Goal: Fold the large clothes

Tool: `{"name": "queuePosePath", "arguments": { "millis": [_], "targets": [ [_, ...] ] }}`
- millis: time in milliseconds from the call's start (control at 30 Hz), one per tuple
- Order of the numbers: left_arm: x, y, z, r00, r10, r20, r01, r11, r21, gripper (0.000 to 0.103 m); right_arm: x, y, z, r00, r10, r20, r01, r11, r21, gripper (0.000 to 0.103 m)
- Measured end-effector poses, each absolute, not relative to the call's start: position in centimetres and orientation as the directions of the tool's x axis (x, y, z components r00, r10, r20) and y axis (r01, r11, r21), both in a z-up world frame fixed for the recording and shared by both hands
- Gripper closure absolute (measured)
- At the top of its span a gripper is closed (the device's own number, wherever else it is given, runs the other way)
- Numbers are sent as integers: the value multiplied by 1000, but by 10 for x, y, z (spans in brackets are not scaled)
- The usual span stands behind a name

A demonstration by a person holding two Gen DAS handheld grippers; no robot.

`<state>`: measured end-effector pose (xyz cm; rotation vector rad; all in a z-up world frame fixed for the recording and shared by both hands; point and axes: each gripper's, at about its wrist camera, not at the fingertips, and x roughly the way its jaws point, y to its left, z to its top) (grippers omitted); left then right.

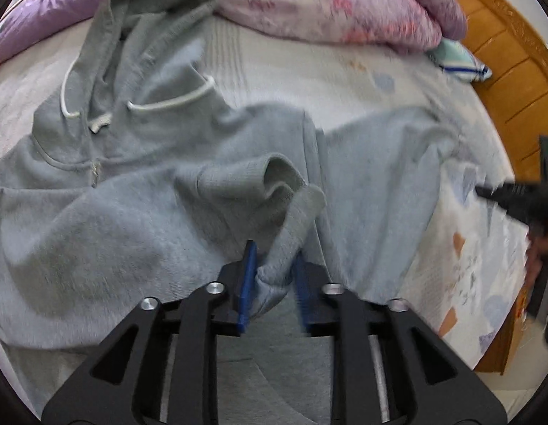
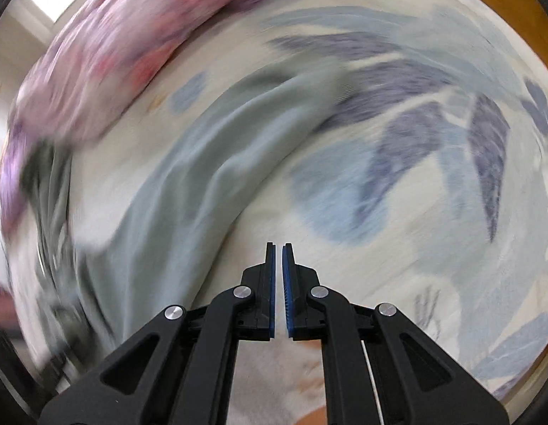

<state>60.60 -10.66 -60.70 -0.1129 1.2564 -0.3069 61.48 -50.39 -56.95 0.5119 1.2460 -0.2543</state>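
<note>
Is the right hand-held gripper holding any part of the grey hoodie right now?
No, the right hand-held gripper has its blue pads nearly together with nothing between them, above the floral bedsheet.

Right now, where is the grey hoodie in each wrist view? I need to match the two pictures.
Left wrist: the grey hoodie fills the left and centre, hood at top, one cuff pinched in the left gripper.
Right wrist: blurred; a grey fabric band, probably a sleeve, runs left of centre, left of the empty, nearly closed right gripper.
Shared landmark: the pink floral quilt.
</note>
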Motion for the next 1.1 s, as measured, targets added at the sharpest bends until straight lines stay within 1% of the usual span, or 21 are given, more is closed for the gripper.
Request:
{"name": "queuePosePath", "arguments": {
  "millis": [33,67,133,200,233,267,300,333,367,400,467,500,533,633,700,733,800,867,967,1100],
  "targets": [
    [605,-111,-609,263,-286,-921,161,955,-251,51,617,-518,-571,326,96,-941,489,835,255,96],
    [603,-113,-609,264,-297,-918,158,952,-263,49,621,-532,-572,351,116,-929,519,802,296,95],
    [605,-117,-606,255,-305,-918,147,950,-275,39,629,-553,-577,381,151,-912,569,739,360,89],
    [605,-114,-597,249,-345,-905,129,938,-322,39,640,-568,-583,415,181,-892,603,679,418,88],
    [605,-112,-590,260,-376,-889,116,927,-357,34,647,-574,-585,427,184,-886,613,661,433,86],
    [605,-111,-582,276,-397,-875,106,918,-383,32,653,-580,-587,439,184,-879,623,643,446,85],
    [605,-110,-575,291,-401,-869,101,916,-389,31,663,-582,-586,450,190,-872,630,625,461,80],
    [604,-108,-569,312,-403,-861,94,914,-394,30,669,-588,-590,460,206,-864,643,594,484,70],
    [604,-104,-564,336,-385,-860,83,921,-380,29,675,-593,-597,455,219,-863,669,555,493,66],
    [604,-103,-563,353,-355,-866,68,932,-355,25,679,-600,-603,451,223,-864,686,533,495,66],
    [608,-92,-571,361,-229,-904,-14,968,-251,25,690,-604,-613,443,240,-864,699,511,500,65],
    [611,-87,-578,346,-197,-917,-48,973,-227,25,694,-607,-619,427,234,-874,709,513,483,63],
    [614,-80,-590,306,-158,-939,-89,977,-194,25,696,-607,-623,411,233,-881,719,511,471,58],
    [619,-72,-626,204,-159,-966,-133,973,-188,25,703,-610,-636,427,257,-867,734,462,498,57],
    [621,-78,-644,144,-142,-979,-105,982,-158,26,708,-612,-641,437,265,-859,736,443,511,57],
    [621,-85,-651,135,-121,-984,-72,989,-131,25,708,-613,-643,454,276,-847,730,430,532,71],
    [622,-94,-656,133,-83,-988,-31,996,-88,23,711,-613,-643,489,313,-814,699,417,580,91],
    [625,-97,-657,119,-75,-990,-33,996,-79,23,711,-609,-632,505,298,-810,675,449,586,92],
    [628,-95,-656,99,-90,-991,-37,995,-95,23,695,-604,-593,528,208,-823,632,552,545,93],
    [630,-86,-647,88,-166,-982,-50,984,-171,22,666,-593,-535,562,68,-825,588,668,456,93]
  ]
}}
